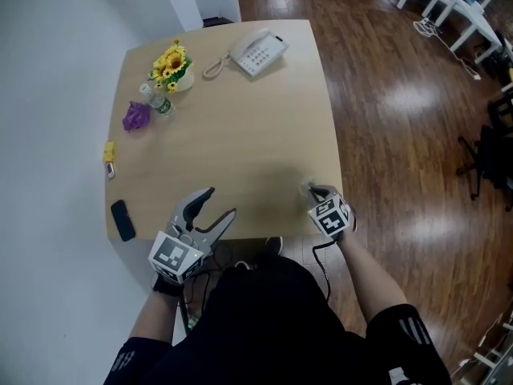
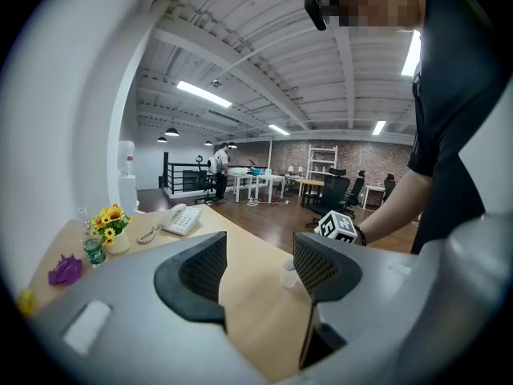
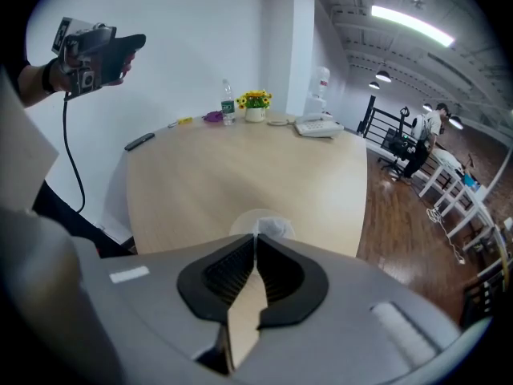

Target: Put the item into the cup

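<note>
Right hand-held gripper point(image 3: 256, 241), jaws pressed together, has its tips at the cup point(image 3: 263, 220), far nearer than the left hand-held gripper point(image 2: 258, 253) (spread, empty).

Head view is looking steeply down on the rounded pale wooden table point(image 1: 240, 135). Both gripper views are looking across it from its near edge, left facing the open office point(image 2: 304, 155), right facing the white wall point(image 3: 200, 46). All three are sharing the yellow sunflower pot point(image 1: 171, 64).

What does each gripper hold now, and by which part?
The right gripper seems to pinch the clear cup by its near rim; the left gripper, open, holds nothing.
</note>
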